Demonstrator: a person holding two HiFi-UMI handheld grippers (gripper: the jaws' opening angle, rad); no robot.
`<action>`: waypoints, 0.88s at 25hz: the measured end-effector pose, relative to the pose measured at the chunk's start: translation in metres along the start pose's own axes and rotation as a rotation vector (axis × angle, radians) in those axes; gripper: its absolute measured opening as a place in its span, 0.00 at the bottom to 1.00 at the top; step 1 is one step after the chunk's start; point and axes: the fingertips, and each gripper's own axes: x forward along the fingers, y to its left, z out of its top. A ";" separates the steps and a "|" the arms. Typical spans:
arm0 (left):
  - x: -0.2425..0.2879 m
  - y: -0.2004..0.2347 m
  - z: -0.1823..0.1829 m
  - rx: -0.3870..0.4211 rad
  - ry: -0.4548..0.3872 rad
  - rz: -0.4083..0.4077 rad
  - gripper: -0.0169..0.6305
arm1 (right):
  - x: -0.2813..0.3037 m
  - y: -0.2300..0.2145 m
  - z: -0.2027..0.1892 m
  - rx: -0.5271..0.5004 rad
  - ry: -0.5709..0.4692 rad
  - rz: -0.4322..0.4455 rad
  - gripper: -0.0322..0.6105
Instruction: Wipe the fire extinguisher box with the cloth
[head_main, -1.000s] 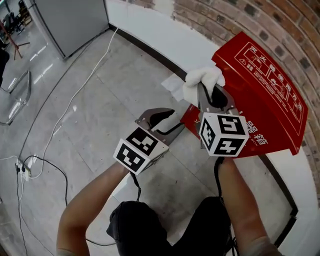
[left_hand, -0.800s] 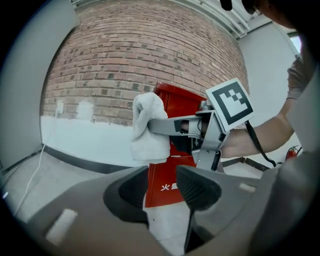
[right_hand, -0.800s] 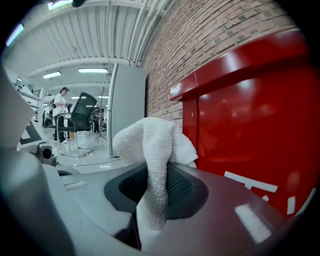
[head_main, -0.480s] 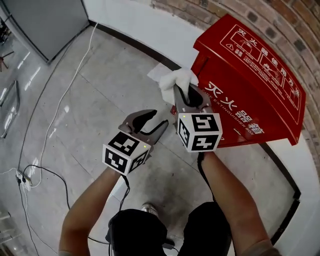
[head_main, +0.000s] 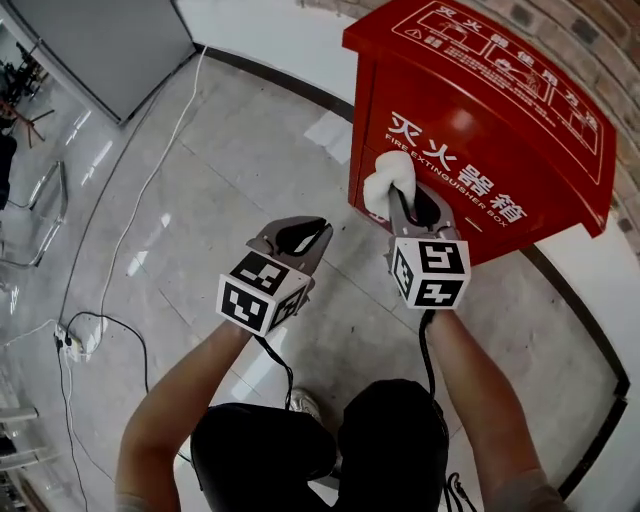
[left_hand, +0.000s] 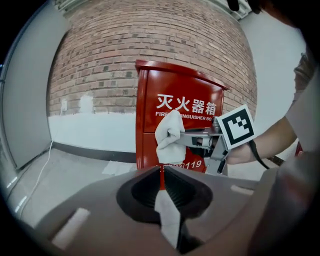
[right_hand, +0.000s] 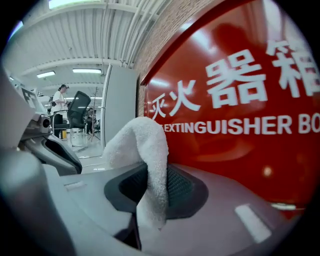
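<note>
on the far right, my right gripper pinches the white cloth at the front face of the red fire extinguisher box. left gripper, nearer left, is pressed together, empty. risk: only a fold is clamped; wiping drag could pull it free.

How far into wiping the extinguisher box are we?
Done: right gripper shut on the cloth. In hand: cloth held at the front of the fire extinguisher box, near its left edge. Left: no wiped patch shows, so assume the remaining front and lid. Left gripper shut, empty, off the box.
</note>
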 end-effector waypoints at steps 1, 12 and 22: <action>0.001 -0.008 0.002 0.021 0.008 -0.003 0.05 | -0.007 -0.007 -0.003 0.005 0.000 -0.008 0.22; 0.026 -0.081 0.009 0.122 0.085 -0.081 0.03 | -0.099 -0.077 -0.048 0.061 0.006 -0.134 0.22; 0.031 -0.104 -0.011 0.048 0.102 -0.109 0.03 | -0.174 -0.129 -0.089 0.074 0.033 -0.359 0.22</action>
